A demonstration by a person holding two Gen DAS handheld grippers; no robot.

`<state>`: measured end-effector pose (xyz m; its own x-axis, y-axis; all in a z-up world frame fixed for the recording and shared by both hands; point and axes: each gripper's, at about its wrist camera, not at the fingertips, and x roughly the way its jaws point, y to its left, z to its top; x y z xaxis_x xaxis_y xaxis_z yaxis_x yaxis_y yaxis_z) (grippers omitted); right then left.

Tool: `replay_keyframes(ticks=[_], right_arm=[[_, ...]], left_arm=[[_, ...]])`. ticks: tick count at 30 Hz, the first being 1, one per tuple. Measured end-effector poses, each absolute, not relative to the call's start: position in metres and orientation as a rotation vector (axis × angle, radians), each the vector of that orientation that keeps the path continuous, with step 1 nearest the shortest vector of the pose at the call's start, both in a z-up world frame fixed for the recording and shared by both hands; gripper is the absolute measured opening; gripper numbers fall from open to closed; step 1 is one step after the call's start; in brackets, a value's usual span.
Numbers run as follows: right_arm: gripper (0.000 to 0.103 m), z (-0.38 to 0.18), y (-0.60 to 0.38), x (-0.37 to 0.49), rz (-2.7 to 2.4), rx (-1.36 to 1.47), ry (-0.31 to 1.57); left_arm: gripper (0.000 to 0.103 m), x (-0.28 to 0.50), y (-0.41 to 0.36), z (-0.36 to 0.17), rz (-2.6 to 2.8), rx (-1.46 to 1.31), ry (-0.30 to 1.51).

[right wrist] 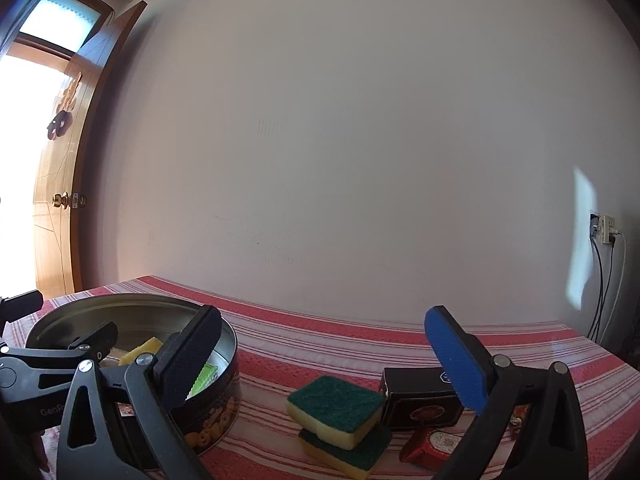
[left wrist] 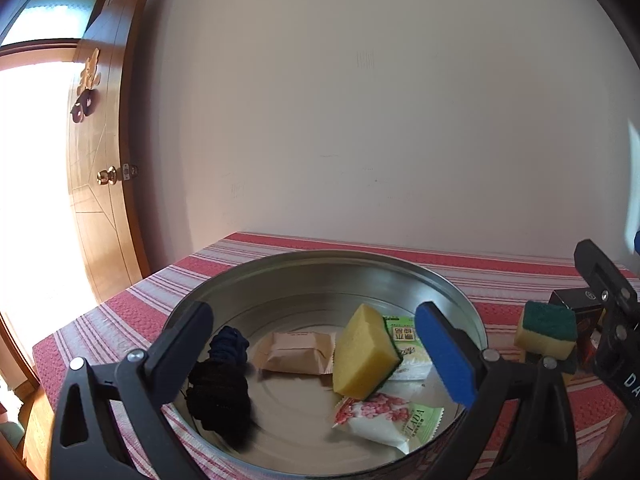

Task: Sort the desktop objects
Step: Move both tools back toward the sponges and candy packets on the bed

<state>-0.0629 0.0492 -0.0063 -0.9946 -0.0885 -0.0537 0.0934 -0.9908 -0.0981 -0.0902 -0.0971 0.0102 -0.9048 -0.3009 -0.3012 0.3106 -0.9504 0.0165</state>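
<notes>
The tin (left wrist: pixel 440 280) is bare, dully shining metal inside. The sponge (left wrist: pixel 366 354) in it is porous yellow foam with a rough green scouring face. The packets (left wrist: pixel 296 352) look like smooth, slightly glossy film. A woven, ribbed cloth (right wrist: pixel 340 332) covers the bench. The box (right wrist: pixel 420 400) is glossy black card. The door (left wrist: pixel 100 200) is varnished wood.

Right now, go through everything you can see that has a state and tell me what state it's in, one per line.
Left tool: open, holding nothing, over the tin.
Right tool: open, holding nothing.
Round tin: lid off, holding items.
Sponge in tin: tilted on edge.
Two stacked sponges: green side up, on the tablecloth.
Black box: closed.
Snack packets: sealed, in the tin.
Door: open.
</notes>
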Motion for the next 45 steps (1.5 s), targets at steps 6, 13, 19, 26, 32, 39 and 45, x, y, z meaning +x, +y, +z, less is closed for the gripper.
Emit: replay_keyframes(ticks=[6,13,19,26,32,39,45], right_arm=[[0.103,-0.006,0.069,-0.056,-3.093,0.043,0.163],[0.103,-0.007,0.094,-0.051,-3.163,0.036,0.163],[0.103,-0.008,0.116,-0.053,-3.222,0.036,0.168],[0.103,-0.008,0.152,-0.05,-3.297,0.025,0.153],[0.103,-0.009,0.184,-0.053,-3.35,0.069,0.009],[0.103,-0.012,0.21,-0.056,-3.36,0.123,-0.181],[0.103,-0.015,0.219,-0.06,-3.349,0.167,-0.259]], left_arm=[[0.102,-0.09,-0.084,0.01,-2.817,0.441,0.018],[0.102,-0.09,-0.066,0.01,-2.85,0.444,-0.028],[0.102,-0.092,-0.05,0.01,-2.88,0.453,-0.074],[0.102,-0.096,-0.029,0.009,-2.933,0.479,-0.097],[0.102,-0.102,0.0,0.008,-3.027,0.537,-0.177],[0.102,-0.117,0.049,0.001,-3.096,0.63,-0.385],[0.102,-0.157,0.073,-0.005,-3.18,0.856,-0.315]])
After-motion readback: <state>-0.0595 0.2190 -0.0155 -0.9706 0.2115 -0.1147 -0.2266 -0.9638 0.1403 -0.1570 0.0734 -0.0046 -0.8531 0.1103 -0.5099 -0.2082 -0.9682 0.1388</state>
